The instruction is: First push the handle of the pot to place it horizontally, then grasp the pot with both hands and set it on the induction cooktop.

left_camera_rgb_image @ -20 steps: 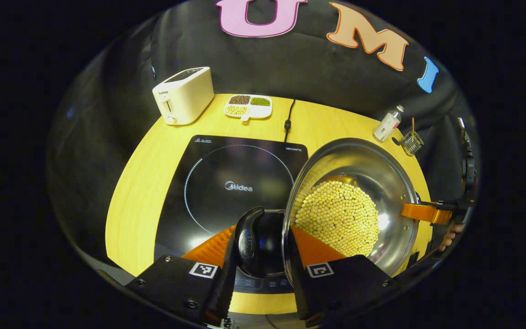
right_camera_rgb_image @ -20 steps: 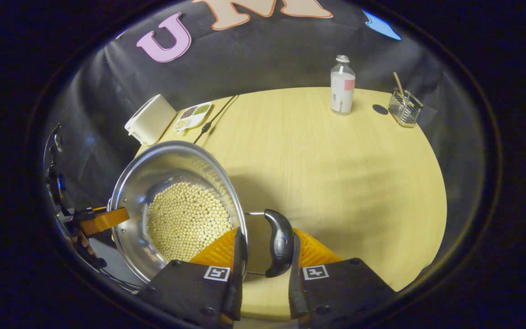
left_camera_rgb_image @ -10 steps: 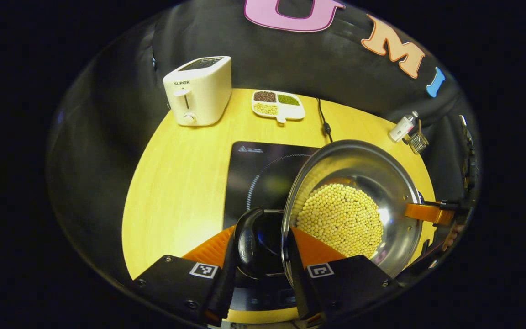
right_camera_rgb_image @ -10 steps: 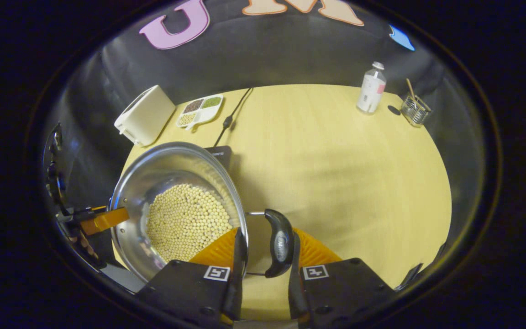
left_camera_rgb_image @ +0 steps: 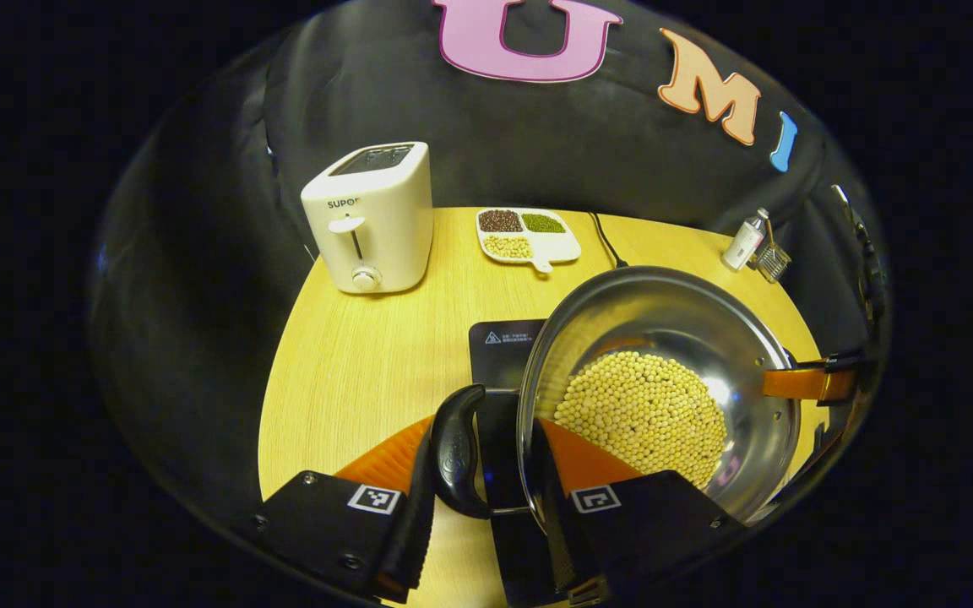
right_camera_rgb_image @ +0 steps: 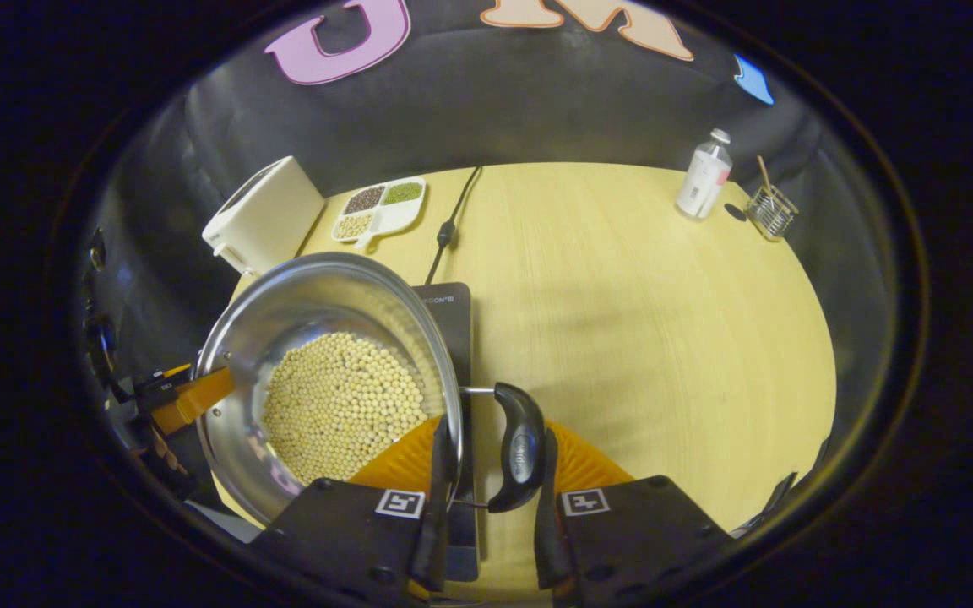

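Observation:
A steel pot [left_camera_rgb_image: 664, 312] with a layer of pale beans [left_camera_rgb_image: 638, 414] hangs between both grippers over the black induction cooktop [left_camera_rgb_image: 503, 342]. My left gripper [left_camera_rgb_image: 478, 473] is shut on the pot's black side handle [left_camera_rgb_image: 455, 452]. The opposite handle [right_camera_rgb_image: 520, 447] sits in my right gripper [right_camera_rgb_image: 491, 473], which is shut on it beside the pot [right_camera_rgb_image: 309, 304]. Each view catches the other gripper at the pot's far rim, the right gripper [left_camera_rgb_image: 807, 382] and the left gripper [right_camera_rgb_image: 187, 397]. The cooktop [right_camera_rgb_image: 448, 312] is mostly hidden under the pot. Whether the pot rests on it I cannot tell.
A white toaster [left_camera_rgb_image: 372, 215] and a divided dish of beans [left_camera_rgb_image: 527, 234] stand at the back of the wooden table [right_camera_rgb_image: 647, 321]. The cooktop's cord [right_camera_rgb_image: 448, 224] runs rearward. A small bottle [right_camera_rgb_image: 703, 173] and a glass holder [right_camera_rgb_image: 769, 211] sit at the far right.
Both grippers have carried the pot left over the cooktop, which now hides most of the black glass. The grip on both handles is unchanged.

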Motion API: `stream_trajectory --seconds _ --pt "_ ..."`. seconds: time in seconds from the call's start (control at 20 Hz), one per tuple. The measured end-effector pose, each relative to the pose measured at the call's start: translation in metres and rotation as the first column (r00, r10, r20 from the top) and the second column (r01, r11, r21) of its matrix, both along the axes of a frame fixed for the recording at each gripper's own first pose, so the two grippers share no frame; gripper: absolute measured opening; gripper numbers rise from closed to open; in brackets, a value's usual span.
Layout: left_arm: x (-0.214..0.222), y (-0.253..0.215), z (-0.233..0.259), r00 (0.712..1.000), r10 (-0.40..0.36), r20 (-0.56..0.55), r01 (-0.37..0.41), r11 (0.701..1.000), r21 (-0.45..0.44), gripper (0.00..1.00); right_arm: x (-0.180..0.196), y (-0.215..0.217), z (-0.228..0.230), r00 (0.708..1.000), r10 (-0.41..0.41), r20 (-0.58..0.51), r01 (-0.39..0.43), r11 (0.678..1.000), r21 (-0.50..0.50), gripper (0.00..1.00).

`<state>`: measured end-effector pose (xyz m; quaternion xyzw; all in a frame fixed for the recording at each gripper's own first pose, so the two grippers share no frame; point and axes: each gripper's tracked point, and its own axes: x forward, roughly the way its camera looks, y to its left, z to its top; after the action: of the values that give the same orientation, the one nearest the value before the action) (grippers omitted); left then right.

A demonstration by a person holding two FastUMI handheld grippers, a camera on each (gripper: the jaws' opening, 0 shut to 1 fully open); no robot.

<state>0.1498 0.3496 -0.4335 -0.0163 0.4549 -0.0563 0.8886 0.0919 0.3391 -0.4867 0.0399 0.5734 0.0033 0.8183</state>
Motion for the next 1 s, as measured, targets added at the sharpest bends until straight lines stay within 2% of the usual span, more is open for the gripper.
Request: stream_trajectory --seconds 0.05,0.1,0.15,0.2,0.25,0.3,0.35,0.4,0.45,0.5,0.6,0.65,0.7,0.85,0.95,1.0 --pt "0.002 0.000 0.000 1.000 -0.002 0.012 0.002 1.000 -0.003 0.59 0.001 0.001 0.000 1.000 -0.002 0.001 0.002 1.000 0.000 0.44" --pt "0.005 0.000 0.000 1.000 -0.007 0.025 0.007 1.000 -0.006 0.59 0.003 0.002 -0.001 1.000 -0.005 0.006 0.005 1.000 0.000 0.39" --pt "0.007 0.001 -0.001 0.999 -0.014 0.035 0.014 1.000 -0.008 0.59 0.003 0.002 -0.001 1.000 -0.004 0.012 0.004 1.000 -0.003 0.44" --pt "0.007 0.001 -0.002 0.999 -0.019 0.038 0.019 1.000 -0.008 0.59 0.002 0.002 0.000 1.000 -0.002 0.018 0.003 1.000 -0.009 0.44" --pt "0.008 0.002 -0.002 0.999 -0.018 0.041 0.018 1.000 -0.006 0.59 0.003 0.002 -0.002 1.000 0.001 0.026 0.000 1.000 -0.013 0.39" --pt "0.008 0.001 -0.003 0.999 -0.018 0.040 0.018 1.000 -0.004 0.59 0.004 0.002 -0.003 1.000 0.002 0.026 -0.001 1.000 -0.012 0.41" --pt "0.008 0.001 -0.003 0.999 -0.021 0.039 0.020 1.000 0.003 0.60 0.002 0.002 -0.001 1.000 -0.003 0.026 0.003 1.000 -0.002 0.49" --pt "0.002 0.000 -0.012 1.000 -0.020 0.000 0.020 1.000 0.005 0.65 0.004 0.002 -0.003 1.000 -0.006 0.021 0.006 1.000 0.007 0.45" --pt "-0.009 0.000 -0.020 0.997 -0.015 -0.075 0.016 1.000 0.014 0.67 0.004 0.002 -0.002 1.000 -0.009 0.016 0.009 1.000 0.017 0.53" --pt "-0.018 -0.003 -0.024 0.995 -0.005 -0.099 0.006 1.000 0.011 0.74 0.004 0.002 -0.004 1.000 -0.015 0.006 0.014 1.000 0.026 0.53" --pt "-0.012 -0.002 -0.014 0.998 0.014 -0.054 -0.012 1.000 0.021 0.79 0.001 0.003 -0.002 1.000 -0.027 -0.002 0.027 0.998 0.061 0.57" --pt "-0.008 0.002 -0.008 1.000 0.021 -0.023 -0.020 0.999 0.043 0.77 -0.004 0.007 0.002 0.999 -0.033 -0.006 0.033 0.996 0.087 0.67" --pt "-0.005 0.007 -0.001 1.000 0.019 0.004 -0.020 0.998 0.067 0.77 -0.005 0.007 0.002 0.999 -0.038 -0.005 0.038 0.994 0.099 0.72" --pt "-0.011 0.011 0.010 1.000 -0.001 0.021 -0.001 0.995 0.105 0.80 -0.011 0.002 0.004 0.999 -0.041 0.010 0.039 0.993 0.108 0.95" --pt "-0.016 0.012 0.018 0.999 0.013 0.038 -0.018 0.993 0.115 0.82 -0.013 0.001 0.011 0.999 -0.048 0.023 0.044 0.990 0.136 0.99" --pt "-0.016 0.011 0.024 0.998 0.021 0.056 -0.028 0.993 0.118 0.82 -0.014 -0.002 0.014 0.998 -0.055 0.029 0.050 0.988 0.146 0.95"
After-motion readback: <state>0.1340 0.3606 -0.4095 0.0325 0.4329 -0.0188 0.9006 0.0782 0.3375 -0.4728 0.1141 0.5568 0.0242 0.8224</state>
